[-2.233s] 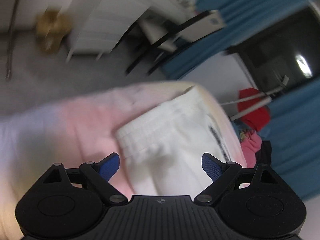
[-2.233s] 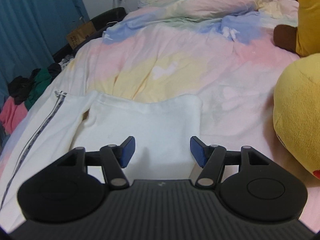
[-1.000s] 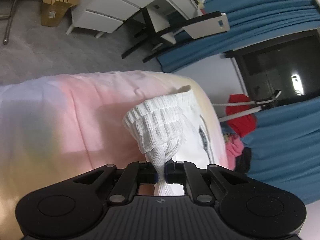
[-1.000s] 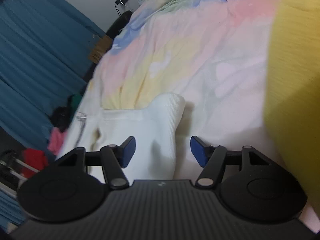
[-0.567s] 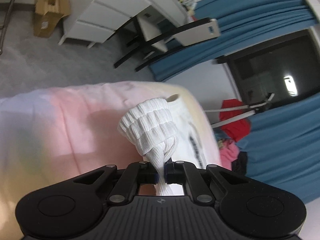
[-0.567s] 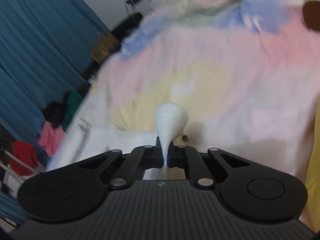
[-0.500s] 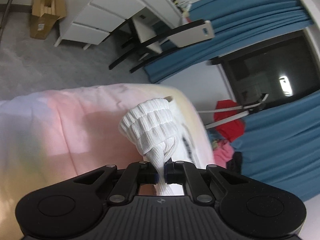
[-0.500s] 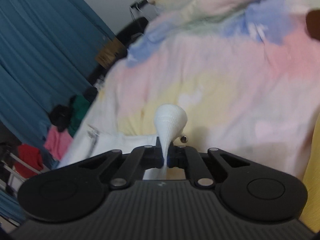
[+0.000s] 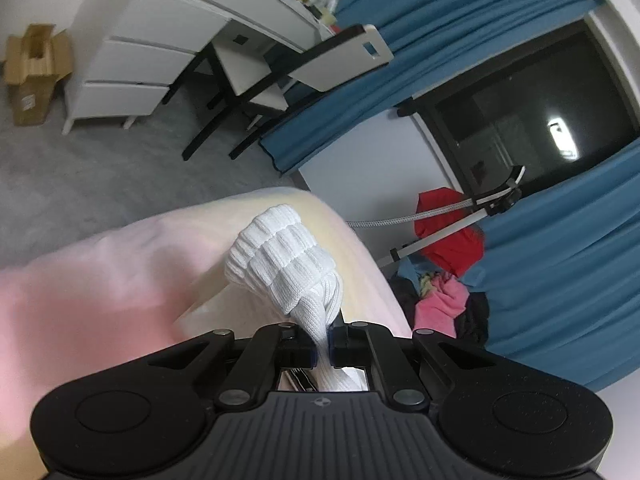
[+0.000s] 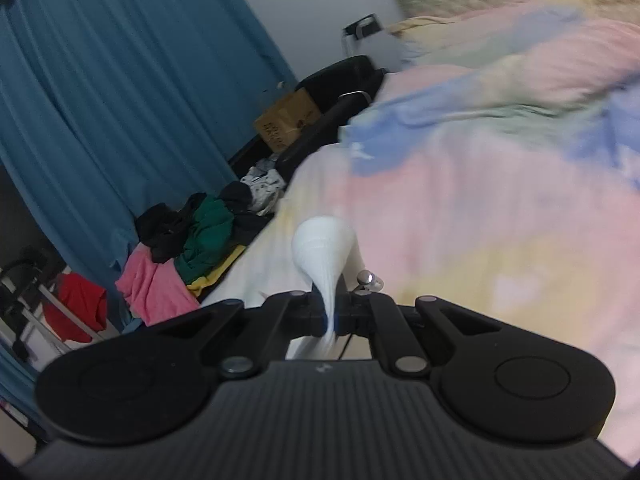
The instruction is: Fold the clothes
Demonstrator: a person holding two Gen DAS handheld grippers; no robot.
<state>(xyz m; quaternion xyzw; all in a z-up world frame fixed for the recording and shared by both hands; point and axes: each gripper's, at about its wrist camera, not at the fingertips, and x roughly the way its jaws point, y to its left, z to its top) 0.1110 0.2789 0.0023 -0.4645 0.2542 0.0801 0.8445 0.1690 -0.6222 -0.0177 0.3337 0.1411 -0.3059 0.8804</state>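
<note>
Your left hand-held gripper [image 9: 323, 350] pinches the white ribbed knit garment [image 9: 286, 264], bunched toward 12 o'clock above the pastel bed [image 9: 100, 272]; your right hand-held gripper [image 10: 334, 318] clamps its smooth fold.

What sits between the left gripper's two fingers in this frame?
In the left wrist view, the left gripper is clamped on a bunched fold of the white garment, ribbed band fanning out beyond the fingertips above the pastel bedspread.
</note>
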